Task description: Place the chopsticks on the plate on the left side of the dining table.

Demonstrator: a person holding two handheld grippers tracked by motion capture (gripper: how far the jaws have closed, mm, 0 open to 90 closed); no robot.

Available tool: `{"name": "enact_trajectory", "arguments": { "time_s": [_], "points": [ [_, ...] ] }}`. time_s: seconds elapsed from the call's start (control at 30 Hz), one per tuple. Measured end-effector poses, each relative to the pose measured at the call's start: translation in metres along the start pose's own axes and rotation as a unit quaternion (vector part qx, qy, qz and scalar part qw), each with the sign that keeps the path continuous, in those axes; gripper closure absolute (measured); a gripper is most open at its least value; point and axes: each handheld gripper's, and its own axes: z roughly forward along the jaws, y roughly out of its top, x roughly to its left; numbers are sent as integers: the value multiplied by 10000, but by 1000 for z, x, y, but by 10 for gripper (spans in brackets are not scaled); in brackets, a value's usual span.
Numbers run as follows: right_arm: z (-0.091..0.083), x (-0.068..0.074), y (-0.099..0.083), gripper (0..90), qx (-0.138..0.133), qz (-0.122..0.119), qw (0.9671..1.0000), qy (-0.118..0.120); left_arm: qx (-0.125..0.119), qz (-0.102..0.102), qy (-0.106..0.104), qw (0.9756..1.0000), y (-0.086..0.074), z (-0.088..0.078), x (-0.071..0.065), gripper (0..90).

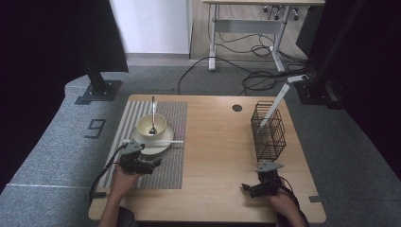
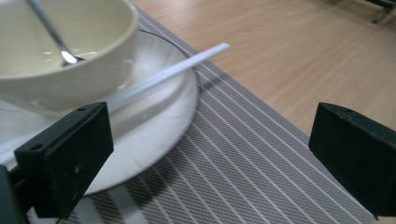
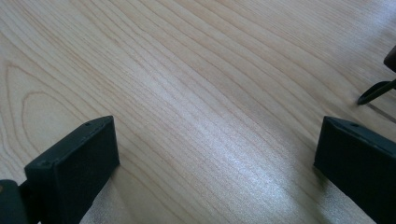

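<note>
The white stick (image 1: 153, 142) lies across the plate (image 1: 163, 144) under the bowl (image 1: 151, 125), on the striped mat (image 1: 172, 161). Your left hand-held gripper (image 1: 153, 164) hovers just before it, jaws wide apart. Your right hand-held gripper (image 1: 247, 188) rests low over the bare tabletop (image 1: 213, 142), jaws spread, holding nothing.

I'm working in a lab or test room: grey carpet (image 1: 56, 142), black curtains (image 1: 33, 56), loose cables (image 1: 246, 71), a metal-legged desk (image 1: 246, 23) behind my worktop (image 1: 217, 142).
</note>
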Motion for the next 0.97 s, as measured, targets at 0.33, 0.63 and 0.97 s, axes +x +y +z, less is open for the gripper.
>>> {"name": "enact_trajectory", "arguments": {
  "time_s": [0.33,0.63,0.97],
  "points": [
    [0,0,0,0,2,4,10000,-7,565,336,-181,9977,-12,24,-16,0],
    [0,0,0,0,4,2,10000,-7,1156,666,-144,9910,-24,44,-20,0],
    [0,0,0,0,-4,3,10000,-9,1238,566,-251,9904,-25,47,-18,0]
  ]
}}
